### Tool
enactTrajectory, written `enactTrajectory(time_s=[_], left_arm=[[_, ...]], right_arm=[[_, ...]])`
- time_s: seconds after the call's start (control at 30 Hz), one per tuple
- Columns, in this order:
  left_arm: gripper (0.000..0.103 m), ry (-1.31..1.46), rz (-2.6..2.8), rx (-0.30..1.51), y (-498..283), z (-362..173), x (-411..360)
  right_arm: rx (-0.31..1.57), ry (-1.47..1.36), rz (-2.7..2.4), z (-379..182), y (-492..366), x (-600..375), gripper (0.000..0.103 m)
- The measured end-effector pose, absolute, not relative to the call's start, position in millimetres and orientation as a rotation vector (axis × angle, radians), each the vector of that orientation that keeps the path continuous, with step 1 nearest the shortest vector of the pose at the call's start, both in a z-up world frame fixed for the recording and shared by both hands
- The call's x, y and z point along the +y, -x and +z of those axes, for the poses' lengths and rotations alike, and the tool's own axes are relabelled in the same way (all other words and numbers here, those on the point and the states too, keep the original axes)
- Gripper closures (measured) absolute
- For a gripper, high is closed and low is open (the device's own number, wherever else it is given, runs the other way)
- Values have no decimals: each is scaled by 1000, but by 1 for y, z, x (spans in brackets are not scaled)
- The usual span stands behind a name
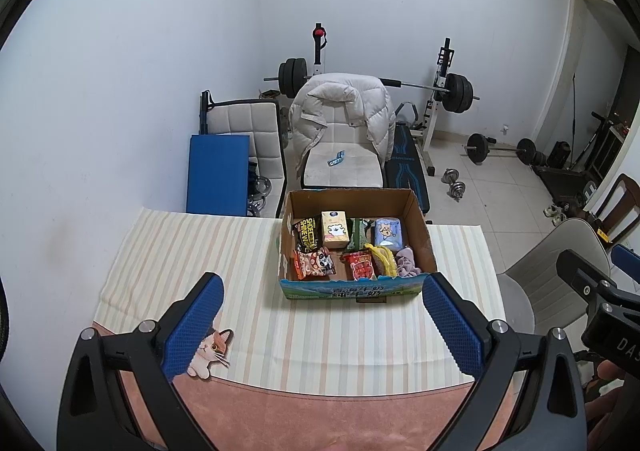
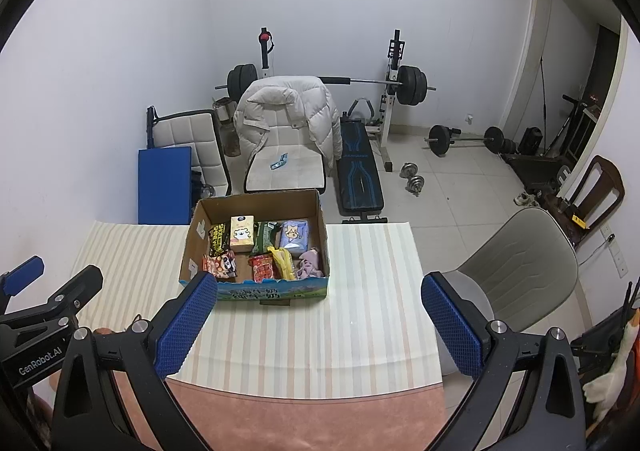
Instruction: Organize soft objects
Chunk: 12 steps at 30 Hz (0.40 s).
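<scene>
Cardboard box (image 1: 416, 229) full of soft packets on striped cloth (image 1: 192, 251); left tongs (image 1: 322, 325), right tongs (image 2: 320, 325) spread, empty.

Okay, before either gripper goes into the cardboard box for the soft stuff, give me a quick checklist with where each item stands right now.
1. Left gripper open and empty: ok.
2. Right gripper open and empty: ok.
3. Cardboard box top open, nothing over it: ok.
4. Soft targets in view, pink cloth and yellow item at the near right of the box: ok.
5. Striped cloth beside the box free for setting things down: ok.
6. Pink cloth free of neighbouring packets: cannot tell.
</scene>
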<state>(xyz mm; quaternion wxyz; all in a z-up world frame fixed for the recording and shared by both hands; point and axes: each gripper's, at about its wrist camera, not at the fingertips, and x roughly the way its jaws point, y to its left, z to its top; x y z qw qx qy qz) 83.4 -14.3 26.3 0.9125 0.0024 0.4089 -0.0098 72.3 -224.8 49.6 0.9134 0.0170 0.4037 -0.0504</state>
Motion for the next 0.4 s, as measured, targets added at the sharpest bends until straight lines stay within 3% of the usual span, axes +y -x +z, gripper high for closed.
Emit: enactTrajectory(time_s=[0.4], left_arm=[[1, -1, -22, 838, -82, 29, -12]], right_arm=[[830, -36, -105, 49, -70, -224, 0]])
